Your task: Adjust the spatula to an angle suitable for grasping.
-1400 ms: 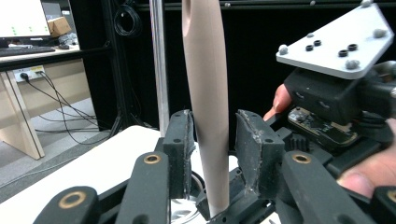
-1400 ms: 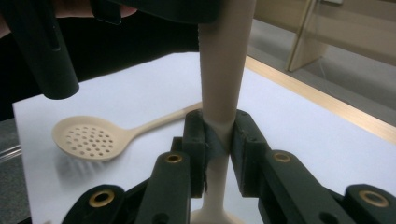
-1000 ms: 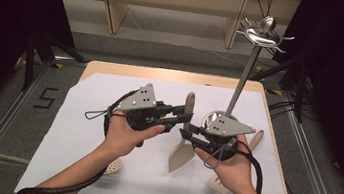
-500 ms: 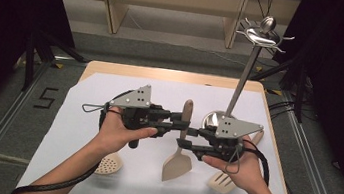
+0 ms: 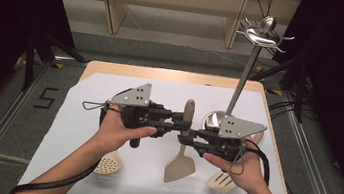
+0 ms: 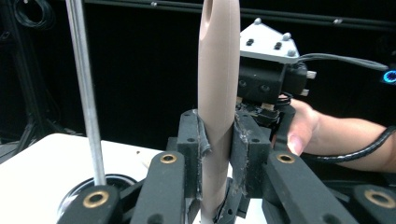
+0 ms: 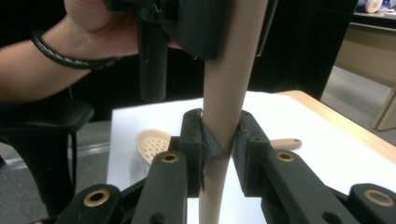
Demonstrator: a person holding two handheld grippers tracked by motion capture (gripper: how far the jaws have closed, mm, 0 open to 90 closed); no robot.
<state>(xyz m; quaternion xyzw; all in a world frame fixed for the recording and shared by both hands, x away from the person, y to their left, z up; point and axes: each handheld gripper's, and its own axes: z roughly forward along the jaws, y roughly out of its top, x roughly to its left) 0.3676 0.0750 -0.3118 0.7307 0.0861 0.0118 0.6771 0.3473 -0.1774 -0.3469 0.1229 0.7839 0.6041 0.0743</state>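
Observation:
A beige spatula [image 5: 181,164] hangs upright over the white sheet, blade down, held by its handle [image 6: 217,93] from both sides. My left gripper [image 5: 182,125] comes in from the left and is shut on the handle; in the left gripper view its jaws [image 6: 218,140] clamp the handle. My right gripper [image 5: 183,140] reaches in from the right and is shut just below, pinching the same handle [image 7: 231,70] between its pads [image 7: 219,135]. The left gripper's body [image 7: 196,28] sits right above that grip.
A metal utensil stand rises at the back right, with base [image 5: 215,119], pole [image 5: 242,81] and hooked top [image 5: 264,33]. A perforated skimmer [image 5: 108,162] lies under the left forearm, and a slotted turner [image 5: 223,182] lies under the right hand. The wooden table edge [image 5: 173,75] runs behind.
Both hands and the spatula have shifted slightly toward the near edge, and the blade now hangs lower in the view. Both grips on the handle are unchanged.

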